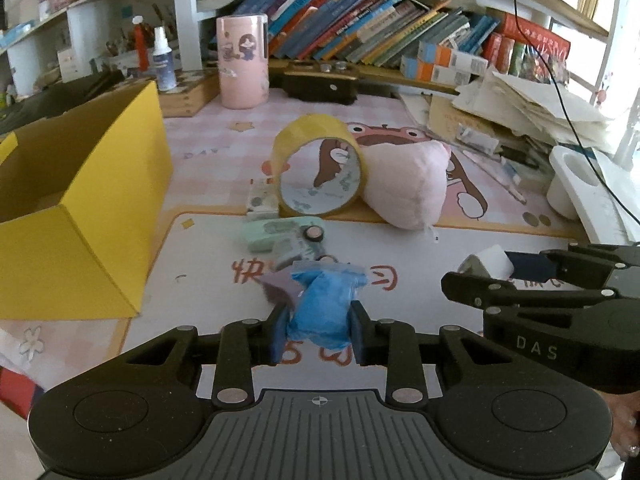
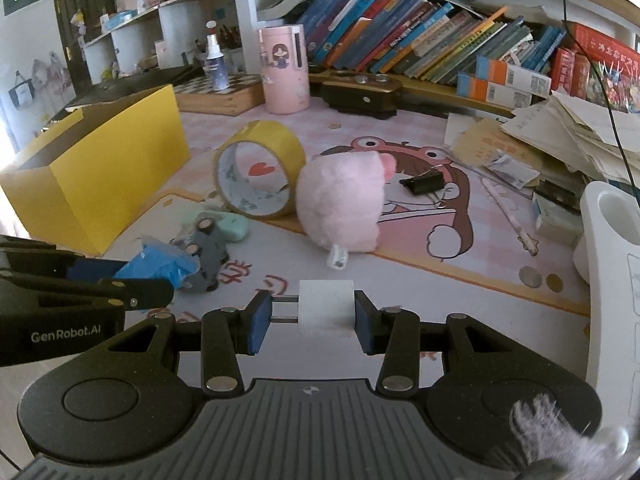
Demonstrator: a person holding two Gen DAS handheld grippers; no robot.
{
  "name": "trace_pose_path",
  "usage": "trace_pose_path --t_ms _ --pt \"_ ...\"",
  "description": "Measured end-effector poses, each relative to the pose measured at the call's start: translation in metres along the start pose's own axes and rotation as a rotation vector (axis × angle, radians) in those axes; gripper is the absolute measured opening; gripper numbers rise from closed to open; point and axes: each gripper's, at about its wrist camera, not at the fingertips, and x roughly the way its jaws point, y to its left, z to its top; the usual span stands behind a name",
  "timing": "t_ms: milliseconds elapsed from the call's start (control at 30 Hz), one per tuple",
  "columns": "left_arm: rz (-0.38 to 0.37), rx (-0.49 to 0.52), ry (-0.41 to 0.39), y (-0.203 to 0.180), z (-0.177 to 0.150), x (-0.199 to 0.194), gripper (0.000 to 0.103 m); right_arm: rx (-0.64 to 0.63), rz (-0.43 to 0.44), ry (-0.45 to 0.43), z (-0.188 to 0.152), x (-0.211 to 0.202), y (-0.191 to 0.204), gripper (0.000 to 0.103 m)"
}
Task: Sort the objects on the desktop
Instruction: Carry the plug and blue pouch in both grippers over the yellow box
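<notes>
My left gripper (image 1: pixel 318 330) is shut on a crumpled blue plastic packet (image 1: pixel 320 308), held just above the desk mat; the packet also shows in the right wrist view (image 2: pixel 160 266). My right gripper (image 2: pixel 314 318) is shut on a white plug adapter (image 2: pixel 326 308) whose metal prongs point left; it shows in the left wrist view (image 1: pixel 486 264) too. A yellow cardboard box (image 1: pixel 80 216) stands open at the left. A yellow tape roll (image 1: pixel 320 168), a pink plush toy (image 1: pixel 408 184), a mint green case (image 1: pixel 276 232) and a small grey toy car (image 2: pixel 206 252) lie on the mat.
A pink cylinder (image 1: pixel 242 60) and a black case (image 1: pixel 320 86) stand at the back under a shelf of books. A black binder clip (image 2: pixel 424 184), a pen (image 2: pixel 508 212) and coins (image 2: pixel 538 280) lie at the right. A paper pile (image 1: pixel 532 108) and a white holder (image 2: pixel 612 224) stand at the right edge.
</notes>
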Motion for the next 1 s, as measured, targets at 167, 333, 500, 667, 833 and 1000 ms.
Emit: trace_pose_path --t_ms 167,333,500,667,833,1000 --pt "-0.028 0.015 -0.021 0.02 -0.009 -0.016 0.03 0.017 -0.039 -0.009 -0.007 -0.011 0.025 0.041" --pt "-0.044 0.029 -0.041 0.047 -0.021 -0.038 0.03 0.041 -0.064 -0.006 -0.016 -0.024 0.061 0.041" --pt "-0.049 0.029 -0.054 0.079 -0.034 -0.061 0.03 0.052 -0.071 -0.02 -0.024 -0.037 0.103 0.041" --pt "-0.048 0.039 -0.079 0.11 -0.046 -0.084 0.03 0.068 -0.066 -0.038 -0.03 -0.044 0.142 0.041" --pt "-0.034 0.03 -0.092 0.142 -0.06 -0.102 0.03 0.068 -0.051 -0.048 -0.035 -0.046 0.179 0.041" --pt "-0.014 0.014 -0.103 0.17 -0.076 -0.121 0.03 0.055 -0.019 -0.044 -0.04 -0.046 0.215 0.041"
